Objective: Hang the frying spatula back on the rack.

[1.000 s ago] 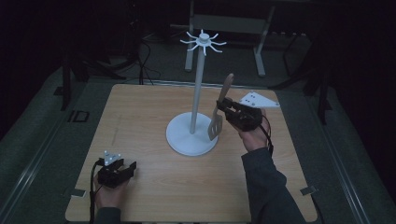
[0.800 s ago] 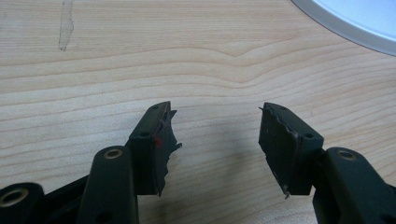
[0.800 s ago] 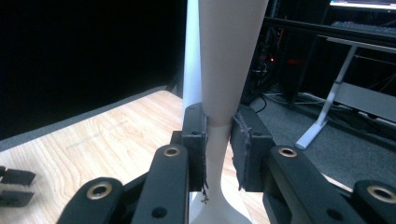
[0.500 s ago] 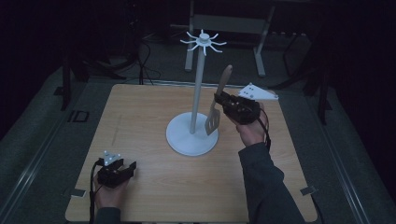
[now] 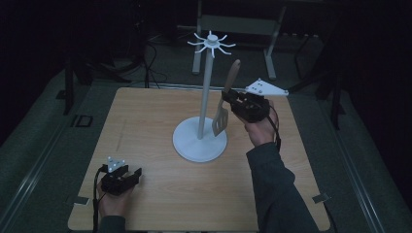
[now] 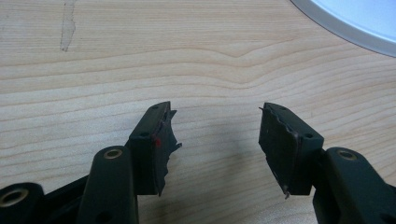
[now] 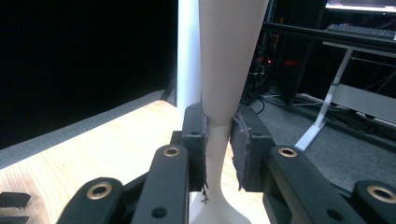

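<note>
At the near left corner of the wooden table [image 5: 145,111], the left gripper [image 5: 127,178] rests low in the person's left hand [image 5: 112,201], its jaws spread with nothing between them; the left gripper view brings them up close over bare wood grain, and shows the curved rim of the rack's white round base [image 6: 348,21] at its upper right. In the middle of the table, the high view takes in the whole white rack [image 5: 206,97]: base, upright pole and the ring of hooks [image 5: 212,42] on top. Just right of the pole, the right gripper [image 5: 228,99] pinches the spatula [image 5: 227,99] by its handle, blade hanging down above the base and the wooden handle end pointing up toward the hooks. The right gripper view shows what the high view cannot: both pads [image 7: 196,140] pressed flat against the narrow handle [image 7: 219,112], with the pole [image 7: 188,51] right behind. The right forearm reaches in from the lower edge, the hand raised off the table. Against the earlier frames, the spatula sits a little higher beside the pole, while the left hand lies where it was.
</note>
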{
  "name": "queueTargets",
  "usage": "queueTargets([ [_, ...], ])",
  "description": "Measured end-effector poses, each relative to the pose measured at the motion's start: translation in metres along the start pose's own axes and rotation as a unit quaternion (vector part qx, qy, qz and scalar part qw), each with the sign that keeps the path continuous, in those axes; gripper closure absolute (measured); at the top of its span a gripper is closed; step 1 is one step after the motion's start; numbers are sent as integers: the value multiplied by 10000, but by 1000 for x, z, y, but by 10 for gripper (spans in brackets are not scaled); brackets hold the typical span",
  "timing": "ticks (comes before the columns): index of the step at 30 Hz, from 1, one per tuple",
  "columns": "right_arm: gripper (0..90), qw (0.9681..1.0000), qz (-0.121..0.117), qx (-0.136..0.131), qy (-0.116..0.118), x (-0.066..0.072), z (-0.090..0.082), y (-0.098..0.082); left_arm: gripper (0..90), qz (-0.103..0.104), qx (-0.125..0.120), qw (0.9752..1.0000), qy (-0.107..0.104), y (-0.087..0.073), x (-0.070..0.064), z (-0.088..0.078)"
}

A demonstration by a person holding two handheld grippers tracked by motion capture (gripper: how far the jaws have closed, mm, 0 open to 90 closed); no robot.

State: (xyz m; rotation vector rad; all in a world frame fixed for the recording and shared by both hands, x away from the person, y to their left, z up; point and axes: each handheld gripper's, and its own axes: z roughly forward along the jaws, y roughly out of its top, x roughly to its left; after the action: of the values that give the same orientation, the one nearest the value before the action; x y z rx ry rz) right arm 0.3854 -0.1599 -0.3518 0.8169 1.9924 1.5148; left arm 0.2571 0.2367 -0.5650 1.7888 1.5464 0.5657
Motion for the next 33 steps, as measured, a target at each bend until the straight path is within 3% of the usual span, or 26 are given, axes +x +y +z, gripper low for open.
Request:
queueTargets([
  [33, 762, 9997, -87, 222, 25, -1, 9, 23, 445, 22, 23, 10000, -8, 0, 0, 0],
])
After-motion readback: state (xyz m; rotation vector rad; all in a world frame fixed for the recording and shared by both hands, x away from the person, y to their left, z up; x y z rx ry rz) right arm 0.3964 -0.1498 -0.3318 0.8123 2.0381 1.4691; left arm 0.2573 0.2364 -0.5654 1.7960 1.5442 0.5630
